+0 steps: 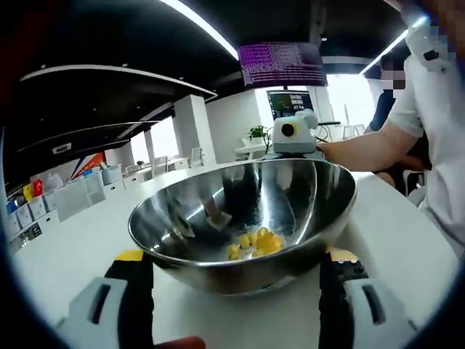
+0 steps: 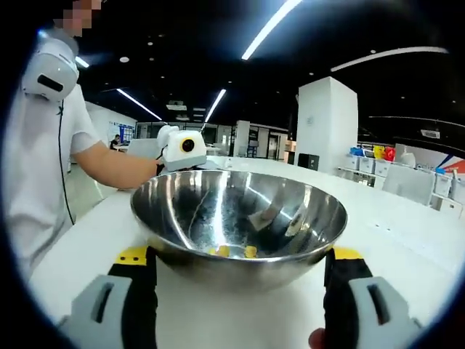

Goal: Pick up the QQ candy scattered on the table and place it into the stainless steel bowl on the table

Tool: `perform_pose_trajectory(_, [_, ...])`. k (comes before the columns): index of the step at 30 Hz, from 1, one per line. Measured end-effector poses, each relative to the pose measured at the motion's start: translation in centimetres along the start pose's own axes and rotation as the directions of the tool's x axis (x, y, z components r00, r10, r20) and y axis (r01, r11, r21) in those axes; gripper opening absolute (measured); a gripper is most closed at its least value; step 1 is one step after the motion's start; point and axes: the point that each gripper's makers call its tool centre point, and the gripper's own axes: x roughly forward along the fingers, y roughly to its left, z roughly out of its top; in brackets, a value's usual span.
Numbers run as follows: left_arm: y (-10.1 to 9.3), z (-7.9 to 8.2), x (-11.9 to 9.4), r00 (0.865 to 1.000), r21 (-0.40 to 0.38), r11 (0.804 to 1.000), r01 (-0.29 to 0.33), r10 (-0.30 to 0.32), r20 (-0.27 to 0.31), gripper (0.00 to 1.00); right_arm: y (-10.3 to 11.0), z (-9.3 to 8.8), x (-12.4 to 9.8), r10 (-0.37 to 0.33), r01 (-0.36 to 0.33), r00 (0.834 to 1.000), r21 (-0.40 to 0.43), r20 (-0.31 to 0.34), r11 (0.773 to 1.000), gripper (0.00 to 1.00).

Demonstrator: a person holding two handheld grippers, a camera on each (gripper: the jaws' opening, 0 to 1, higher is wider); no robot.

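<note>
1. Left gripper view: the left tongs (image 1: pixel 236 291) stand wide, one yellow-tipped jaw at 7 o'clock and the other at 5 o'clock, with nothing between them but the white tabletop (image 1: pixel 73 254) and the foot of the stainless steel bowl (image 1: pixel 243 222).
2. The bowl sits just beyond the jaw tips, spanning the gap from one tip to the other; whether the tips touch its wall cannot be told.
3. A heap of yellow QQ candy (image 1: pixel 256 243) lies on the bowl's floor, slightly toward 5 o'clock from its middle, well above the jaw line.
4. At 1 o'clock, behind the rim, the right tongs are held by a person's hand; their jaws are hidden.
5. Right gripper view: the right tongs (image 2: pixel 240 287) are likewise spread wide, jaws at 7 and 5 o'clock, flanking the same bowl (image 2: pixel 240 218).
6. Two yellow candy pieces (image 2: pixel 236 251) show low inside, near 6 o'clock of the bowl.
7. At 10 o'clock the left tongs rest in the person's hand past the rim.
</note>
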Motion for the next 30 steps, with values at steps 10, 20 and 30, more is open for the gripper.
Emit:
perform_pose_trajectory(10, [0.3, 0.2, 0.0, 1.000, 0.015, 1.000, -0.014, 0.014, -0.010, 0.95, -0.1, 0.3, 0.0, -0.015, 0.015, 1.000, -0.008, -0.008, 1.000, 0.96])
perform_pose_trajectory(20, [1.6, 2.1, 1.3, 1.000, 0.038, 0.999, -0.014, 0.014, 0.002, 0.95, -2.0, 1.9, -0.4, -0.047, 0.047, 0.999, -0.015, 0.013, 0.999, 0.97])
perform_pose_trajectory(30, [4.5, 1.4, 2.8, 0.999, 0.045, 0.999, 0.006, -0.005, -0.032, 0.95, -5.4, 1.0, 0.5, -0.074, 0.074, 0.997, -0.008, -0.008, 0.997, 0.97])
